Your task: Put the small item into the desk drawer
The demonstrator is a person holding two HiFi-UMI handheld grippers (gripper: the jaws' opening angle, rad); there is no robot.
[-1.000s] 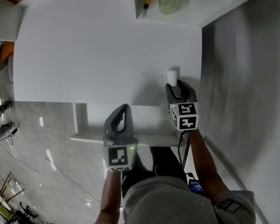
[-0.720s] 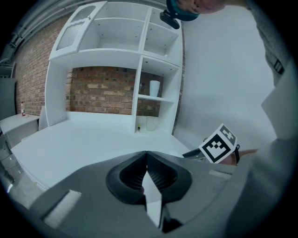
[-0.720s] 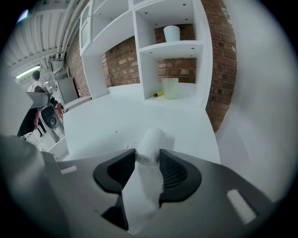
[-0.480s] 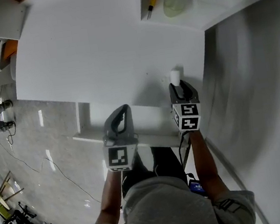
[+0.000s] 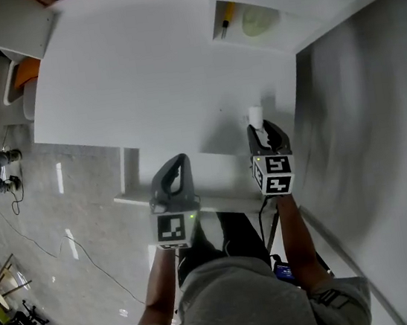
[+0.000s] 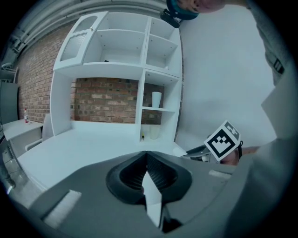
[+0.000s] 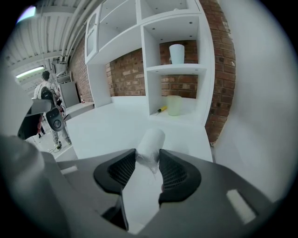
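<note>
A white shelf unit [image 7: 174, 69] is seen against a red brick wall [image 7: 125, 76]. A white cup [image 7: 177, 53] is stood upright on the shelf of the right-hand column. In the compartment below it, a pale yellowish container [image 7: 174, 105] is set, and a yellow-handled tool [image 7: 161, 109] is laid just beside it on the left. A person [image 7: 49, 109] is seen standing well back at the left. An orange item [image 5: 25, 72] is seen off to the left, above a glossy grey floor [image 5: 61, 215].
</note>
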